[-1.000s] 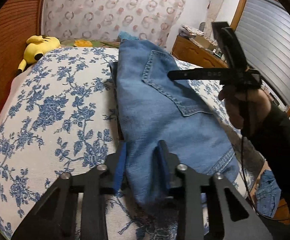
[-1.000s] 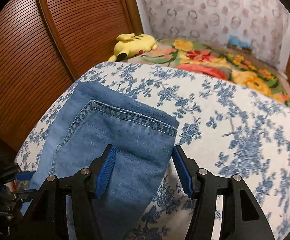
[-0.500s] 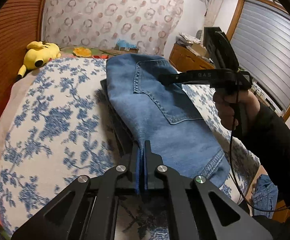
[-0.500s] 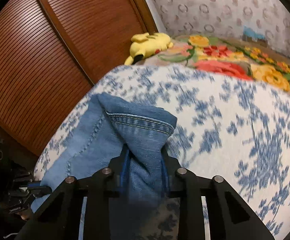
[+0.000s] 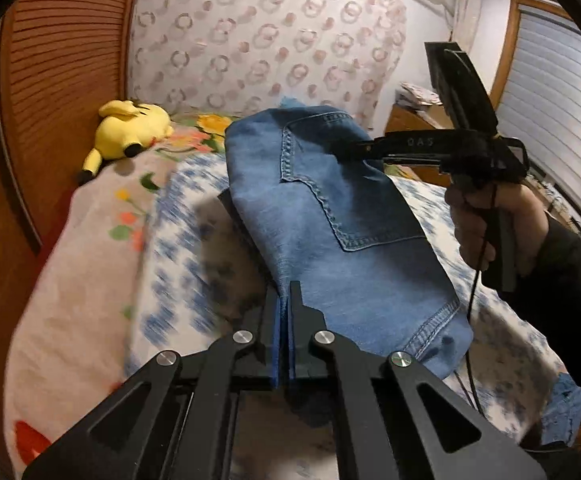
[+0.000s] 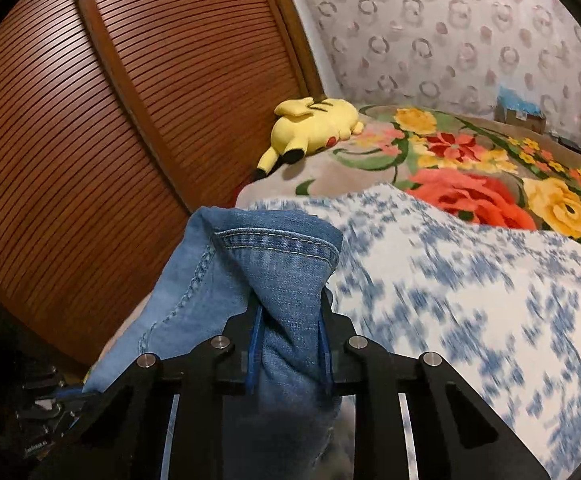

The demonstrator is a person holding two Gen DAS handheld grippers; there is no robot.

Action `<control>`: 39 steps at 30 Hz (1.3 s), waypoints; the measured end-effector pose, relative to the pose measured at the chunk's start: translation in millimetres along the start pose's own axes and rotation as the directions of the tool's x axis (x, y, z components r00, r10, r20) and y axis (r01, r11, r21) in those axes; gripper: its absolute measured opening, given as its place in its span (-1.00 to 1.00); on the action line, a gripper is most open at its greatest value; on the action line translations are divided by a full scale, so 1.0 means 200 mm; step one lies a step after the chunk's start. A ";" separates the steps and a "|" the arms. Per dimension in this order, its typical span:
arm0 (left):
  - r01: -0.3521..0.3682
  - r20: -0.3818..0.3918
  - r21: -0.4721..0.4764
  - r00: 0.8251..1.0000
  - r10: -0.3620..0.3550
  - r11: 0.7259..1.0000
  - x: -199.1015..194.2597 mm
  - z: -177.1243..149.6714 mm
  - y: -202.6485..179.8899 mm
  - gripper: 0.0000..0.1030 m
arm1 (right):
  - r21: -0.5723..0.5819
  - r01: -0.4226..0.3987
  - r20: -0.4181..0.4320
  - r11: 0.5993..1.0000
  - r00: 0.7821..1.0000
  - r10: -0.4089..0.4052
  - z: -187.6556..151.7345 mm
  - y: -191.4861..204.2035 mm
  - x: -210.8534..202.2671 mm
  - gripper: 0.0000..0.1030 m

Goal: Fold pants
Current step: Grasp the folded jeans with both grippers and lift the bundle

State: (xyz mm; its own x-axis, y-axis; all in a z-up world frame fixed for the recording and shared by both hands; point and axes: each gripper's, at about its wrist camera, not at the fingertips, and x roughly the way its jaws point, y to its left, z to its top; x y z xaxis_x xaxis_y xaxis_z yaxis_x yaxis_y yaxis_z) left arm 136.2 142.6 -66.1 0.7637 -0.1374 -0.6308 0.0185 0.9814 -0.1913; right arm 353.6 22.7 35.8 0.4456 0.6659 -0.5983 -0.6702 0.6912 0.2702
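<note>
Left hand-held gripper (image 5: 285, 320): clamping shut on near edge of jeans (image 5: 330, 220). Right hand-held gripper (image 6: 290, 344): closing, pinching bunched waistband denim between pads. Jeans lying partly lifted on floral bed (image 6: 470, 280). Handling judged soft, fairly heavy, draping; gripping at stitched hems advisable. Resting beyond: yellow plush toy (image 6: 314, 128).

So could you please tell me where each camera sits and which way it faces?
Left wrist: on the left hand-held gripper, shut on the jeans, looking across the bed; shows the person's right hand.
Right wrist: on the right hand-held gripper, clamping denim, facing the wooden door.
Shared: jeans, yellow plush, blue-flowered quilt.
</note>
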 end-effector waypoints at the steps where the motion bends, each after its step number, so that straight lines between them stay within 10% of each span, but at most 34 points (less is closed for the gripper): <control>1: -0.010 0.002 0.004 1.000 0.010 1.000 0.01 0.02 0.03 -0.94 | 0.005 0.005 0.008 1.000 1.000 -0.005 0.02 0.01 0.05 -0.55; 12: -0.106 0.002 0.031 0.994 0.106 0.994 0.19 0.29 0.36 -0.94 | 0.128 0.004 0.041 0.992 0.999 -0.010 0.24 -0.04 0.51 -0.55; 25: -0.130 -0.071 0.044 0.989 0.133 0.990 0.32 0.22 0.43 -0.93 | -0.143 0.168 0.053 0.975 0.985 -0.162 0.28 -0.07 0.68 -0.11; 29: -0.145 -0.069 0.036 0.987 0.148 0.989 0.32 0.18 0.42 -0.93 | -0.225 0.133 0.100 0.965 0.989 -0.113 0.27 -0.04 0.69 -0.14; 31: -0.149 -0.067 0.031 0.986 0.150 0.988 0.32 0.17 0.43 -0.93 | -0.232 0.123 0.065 0.965 0.992 -0.110 0.27 -0.05 0.76 -0.56; 39: -0.154 -0.056 0.006 0.986 0.155 0.988 0.32 0.16 0.45 -0.93 | -0.169 0.189 0.005 0.967 0.982 -0.191 0.23 -0.15 0.90 -0.56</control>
State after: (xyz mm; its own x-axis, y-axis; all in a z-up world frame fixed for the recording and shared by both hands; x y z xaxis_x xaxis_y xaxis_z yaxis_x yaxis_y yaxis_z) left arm 207.3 226.0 -99.1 0.7199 0.0086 -0.6940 -0.0958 0.9916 -0.0871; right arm 481.6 135.0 -44.6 0.5682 0.5230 -0.6353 -0.6643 0.7472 0.0210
